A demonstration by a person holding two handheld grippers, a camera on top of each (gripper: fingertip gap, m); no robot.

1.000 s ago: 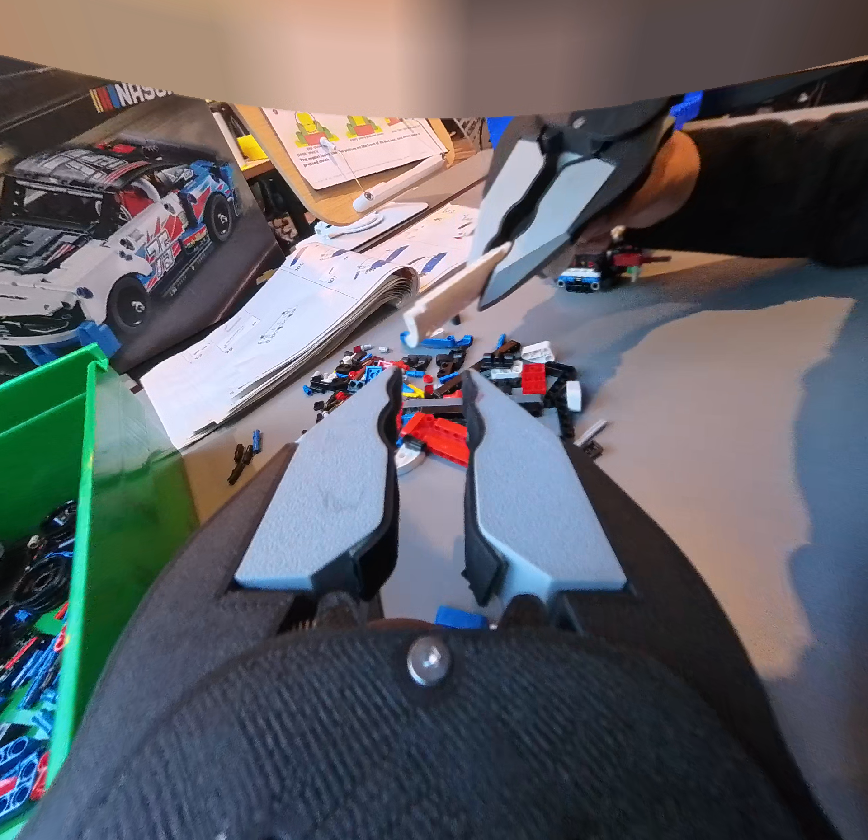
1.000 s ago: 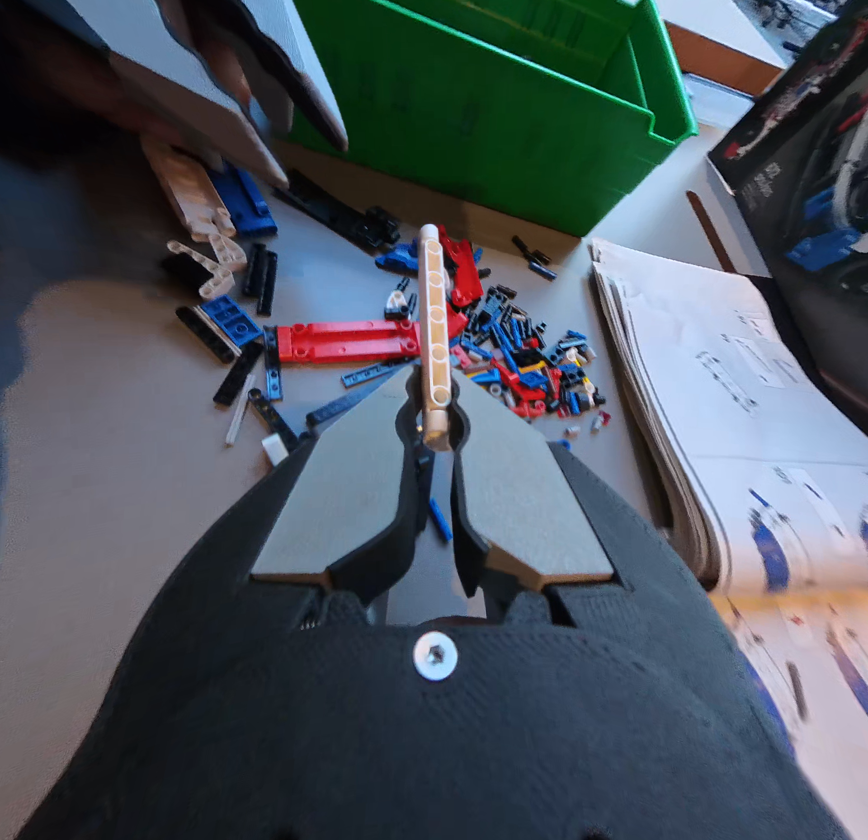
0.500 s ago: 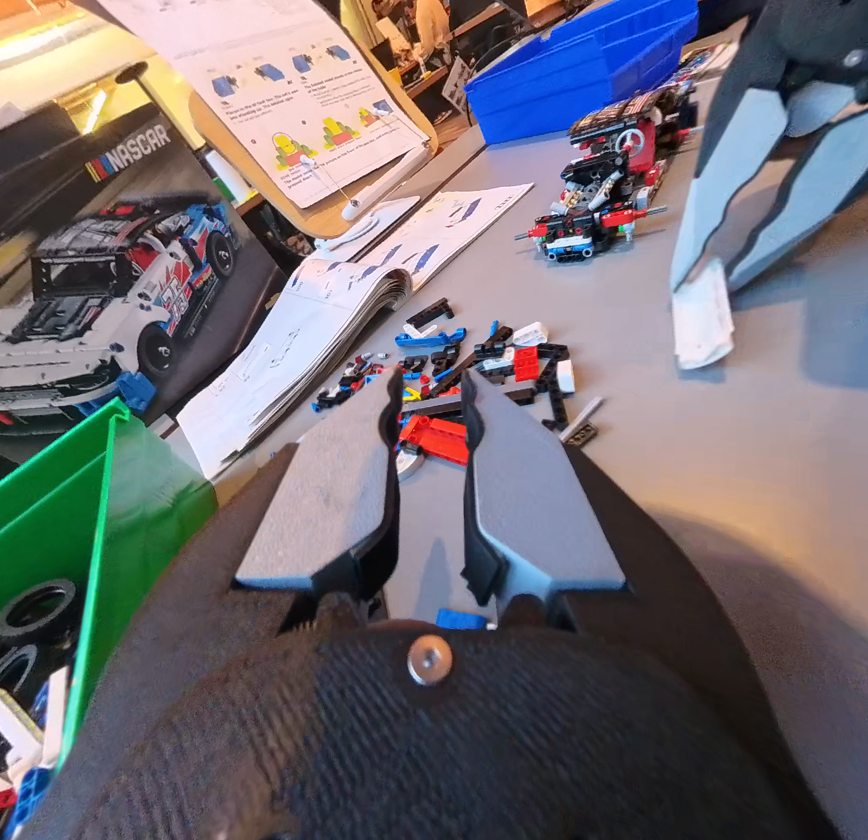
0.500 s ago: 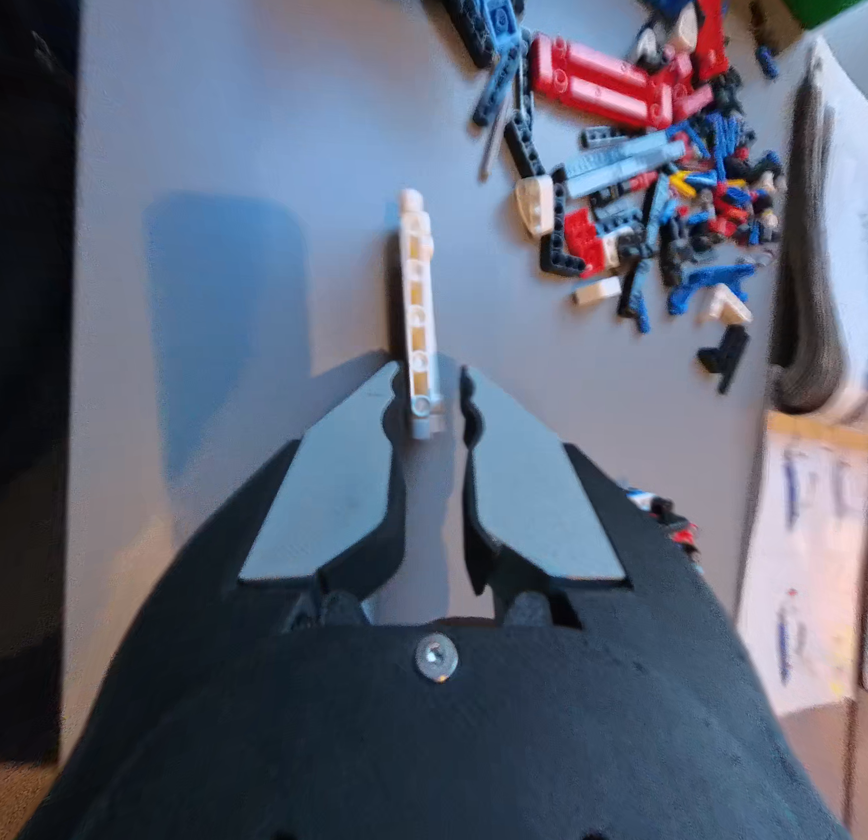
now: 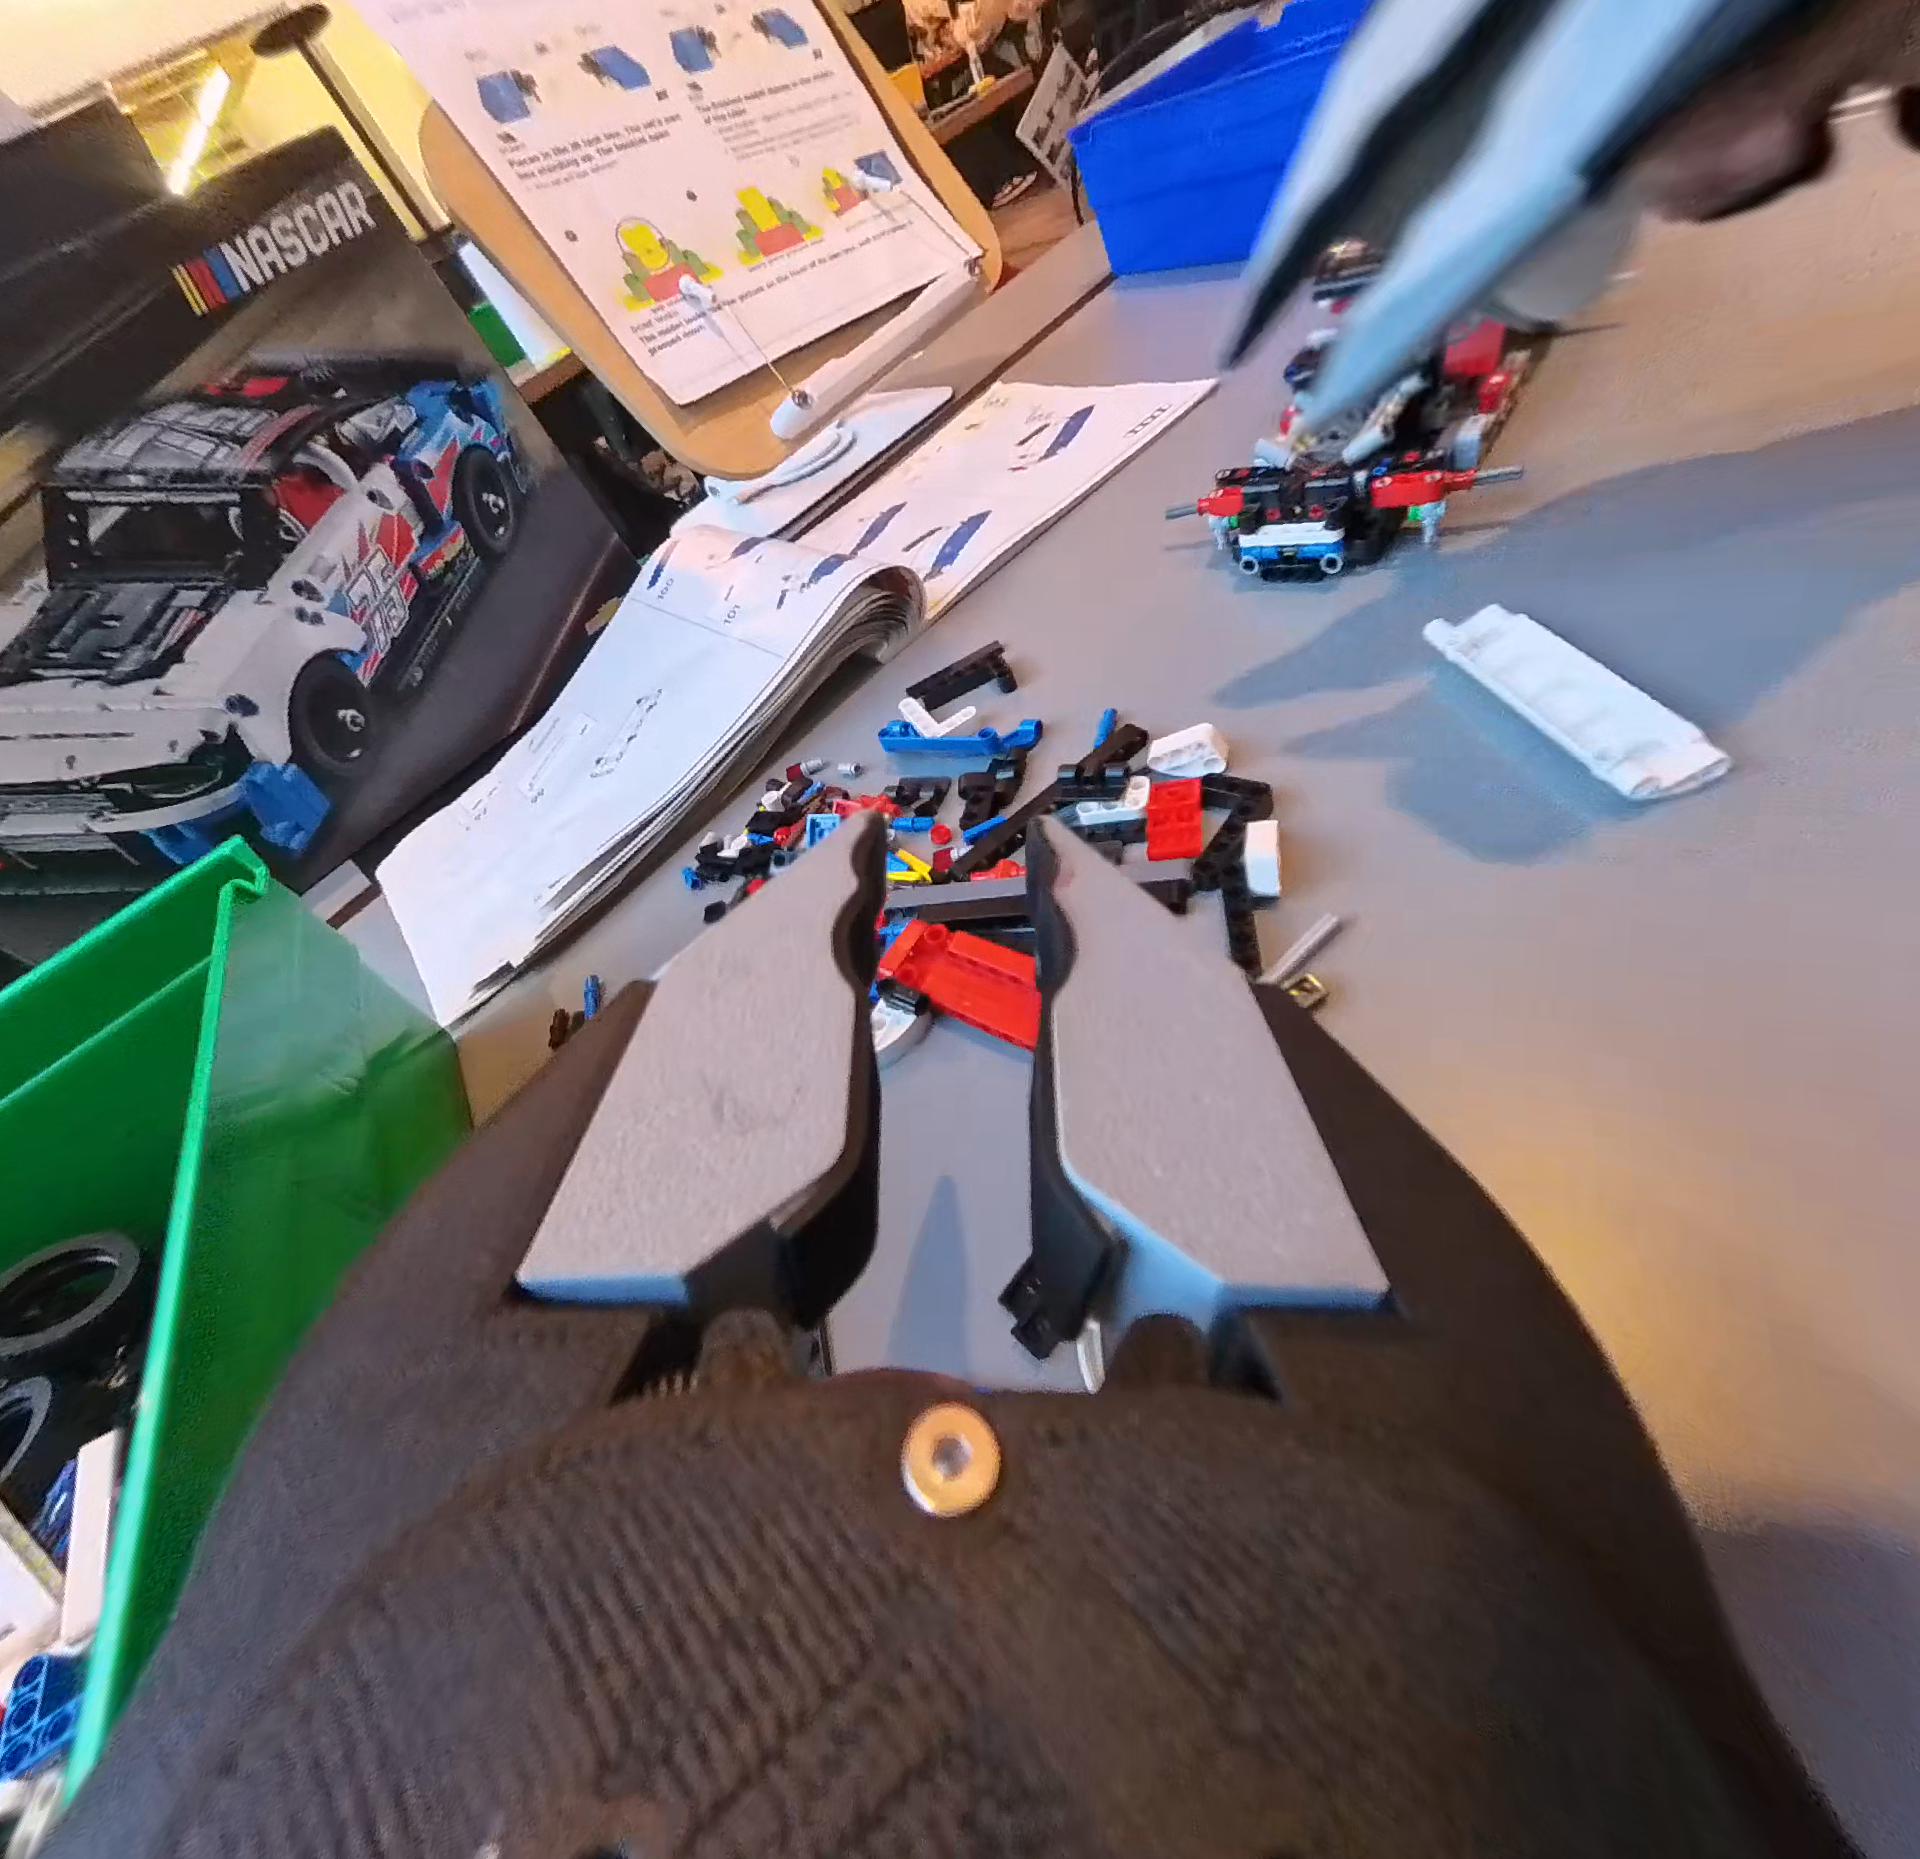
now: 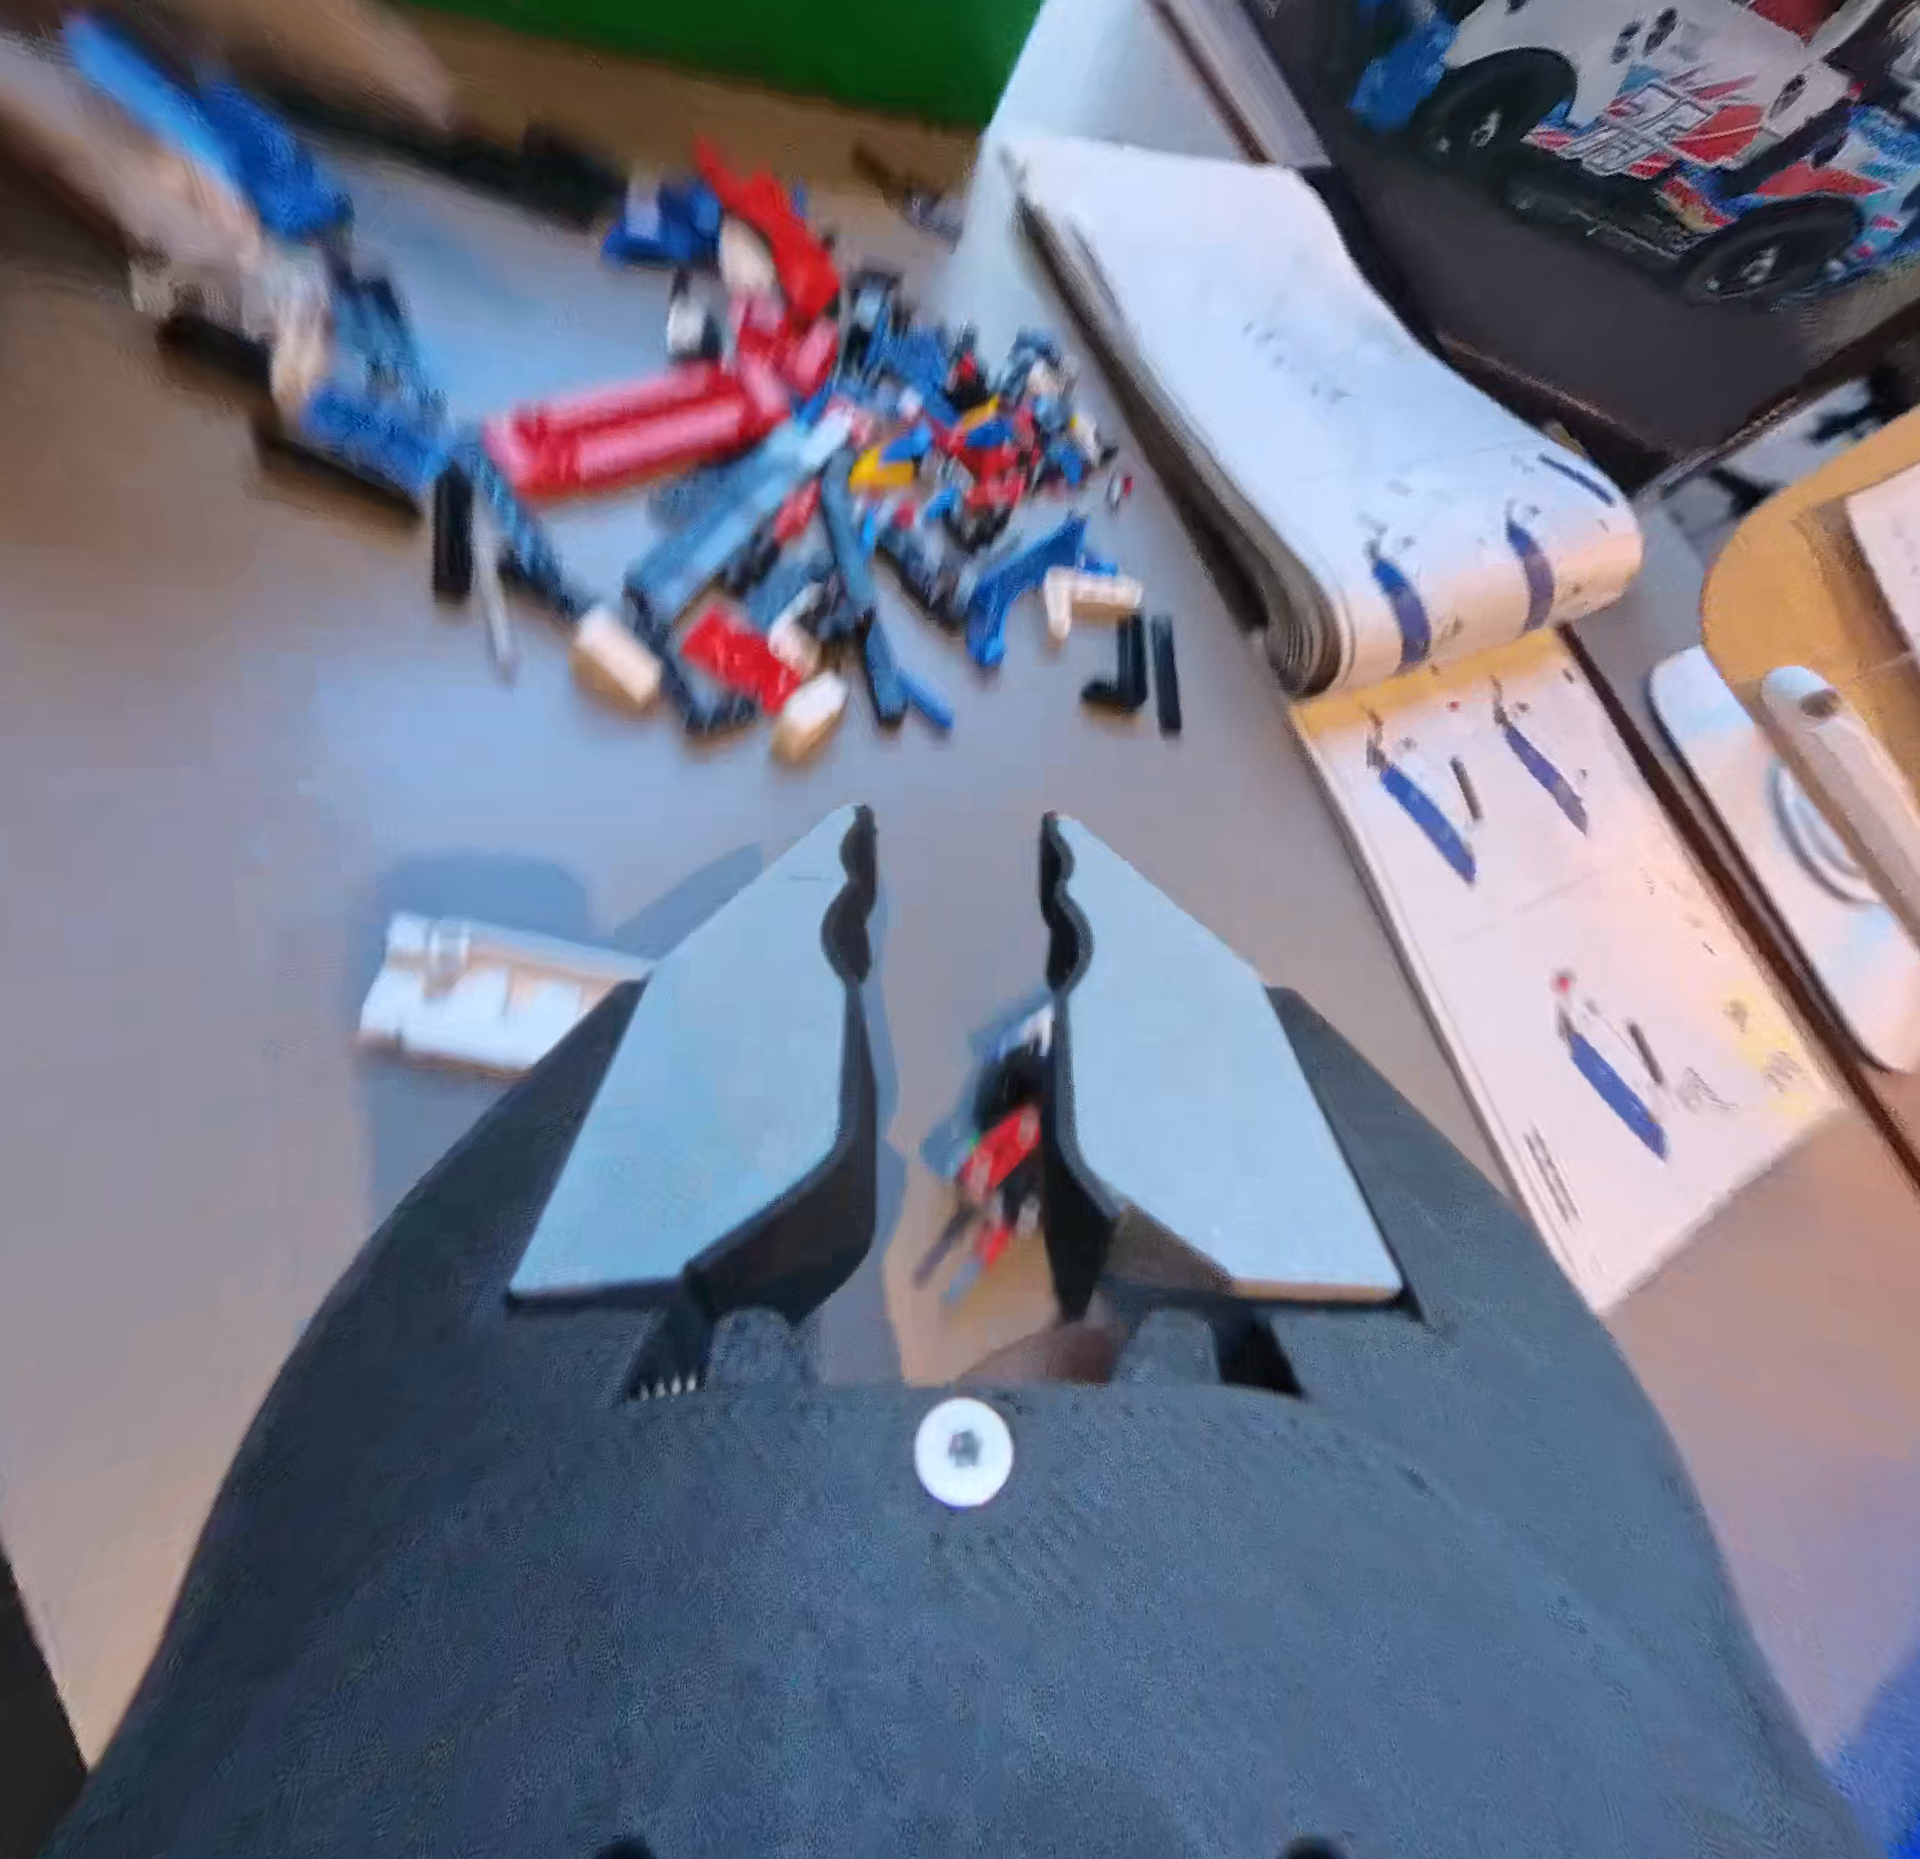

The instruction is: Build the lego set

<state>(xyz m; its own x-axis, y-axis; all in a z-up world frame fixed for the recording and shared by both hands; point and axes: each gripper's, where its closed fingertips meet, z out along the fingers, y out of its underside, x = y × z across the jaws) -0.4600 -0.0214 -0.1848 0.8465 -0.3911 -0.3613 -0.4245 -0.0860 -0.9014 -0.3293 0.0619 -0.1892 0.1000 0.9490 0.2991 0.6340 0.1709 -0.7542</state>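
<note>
The left gripper [image 5: 956,853] hangs low over the grey tabletop [image 5: 1558,1082], aimed at the pile of loose bricks [image 5: 997,822]; its flat grey fingers [image 5: 727,1071], edged in wavy black rubber, stand a narrow gap apart with nothing between them. The right gripper [image 6: 958,843] tilts down beyond the pile, above the part-built car chassis [image 5: 1340,490], its fingers [image 6: 717,1103] likewise parted and empty. The pile is a jumble of small red, blue, black and white plastic pieces, among them a long ribbed red panel [image 5: 977,978]. To the right of the pile a long white panel [image 5: 1574,703] lies flat and alone on the tabletop. Left of the pile lies the open instruction booklet [image 5: 665,729], thick and curling, and past it stand a glossy green bin [image 5: 208,1134] and the set's dark box [image 5: 260,521] picturing a race car
</note>
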